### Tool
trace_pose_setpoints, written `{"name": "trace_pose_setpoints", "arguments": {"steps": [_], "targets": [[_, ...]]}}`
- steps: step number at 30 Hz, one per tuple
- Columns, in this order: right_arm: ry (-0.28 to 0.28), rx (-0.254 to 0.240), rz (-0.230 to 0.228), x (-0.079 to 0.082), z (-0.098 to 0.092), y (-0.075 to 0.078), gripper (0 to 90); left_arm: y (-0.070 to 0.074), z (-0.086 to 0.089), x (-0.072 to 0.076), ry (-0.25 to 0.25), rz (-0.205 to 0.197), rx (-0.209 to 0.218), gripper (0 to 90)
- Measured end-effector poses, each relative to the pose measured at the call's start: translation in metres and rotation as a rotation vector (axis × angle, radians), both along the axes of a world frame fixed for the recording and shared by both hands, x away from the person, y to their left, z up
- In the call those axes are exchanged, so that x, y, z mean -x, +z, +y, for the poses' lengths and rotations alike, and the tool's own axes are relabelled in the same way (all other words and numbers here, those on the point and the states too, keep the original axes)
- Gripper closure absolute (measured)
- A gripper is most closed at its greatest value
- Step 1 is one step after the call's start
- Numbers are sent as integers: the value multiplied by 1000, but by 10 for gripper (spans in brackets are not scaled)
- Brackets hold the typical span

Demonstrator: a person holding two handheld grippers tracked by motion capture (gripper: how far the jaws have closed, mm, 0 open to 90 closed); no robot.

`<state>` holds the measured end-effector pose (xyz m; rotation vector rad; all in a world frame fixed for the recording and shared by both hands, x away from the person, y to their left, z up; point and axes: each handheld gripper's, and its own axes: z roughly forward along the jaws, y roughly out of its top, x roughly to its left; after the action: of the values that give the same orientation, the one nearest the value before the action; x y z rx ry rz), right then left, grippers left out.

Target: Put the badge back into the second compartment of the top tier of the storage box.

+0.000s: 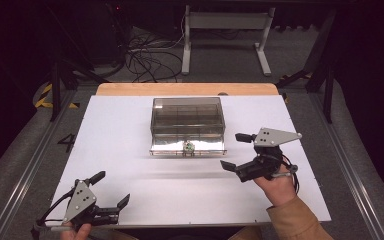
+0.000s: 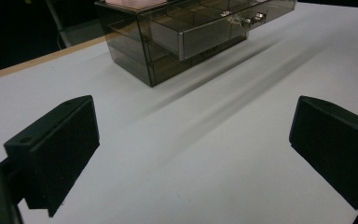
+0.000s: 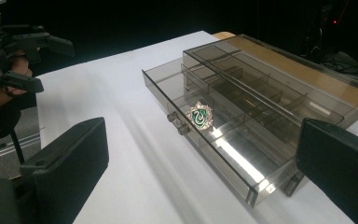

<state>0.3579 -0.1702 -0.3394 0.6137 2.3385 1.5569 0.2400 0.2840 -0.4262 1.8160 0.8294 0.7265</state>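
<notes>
Organizer: smoky clear drawer box (image 1: 187,120) mid-counter (image 1: 130,130), bottom drawer pulled out.
Badge: small green emblem (image 1: 188,146) in drawer.
Left tool (image 1: 111,189): near corner, jaws apart.
Right tool (image 1: 231,150): right of drawer, jaws apart.

High view looks down; both gripper views face the drawer box (image 1: 187,125) closer.

Open drawer (image 1: 187,146) amid bare table (image 1: 130,130)

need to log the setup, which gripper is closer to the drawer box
The right gripper, just beside the smoked clear drawer box's pulled-out drawer. The left gripper sits far back at the white table's near edge.
</notes>
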Motion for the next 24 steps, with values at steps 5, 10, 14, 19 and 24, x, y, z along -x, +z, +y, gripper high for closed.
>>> {"name": "trace_pose_setpoints", "arguments": {"steps": [5, 10, 14, 19, 24], "targets": [[-7, -17, 0, 6, -12, -9, 32, 0, 0, 0, 1, 0, 1, 23], [-17, -22, 17, 11, -22, -20, 32, 0, 0, 0, -2, -2, 0, 23], [-19, -37, 26, 16, -30, -30, 30, 0, 0, 0, -1, 2, 1, 23], [-28, -44, 44, 20, -37, -45, 28, 0, 0, 0, -2, 6, 2, 23], [-30, -49, 57, 23, -41, -56, 26, 0, 0, -1, -2, 6, 3, 23]]}}
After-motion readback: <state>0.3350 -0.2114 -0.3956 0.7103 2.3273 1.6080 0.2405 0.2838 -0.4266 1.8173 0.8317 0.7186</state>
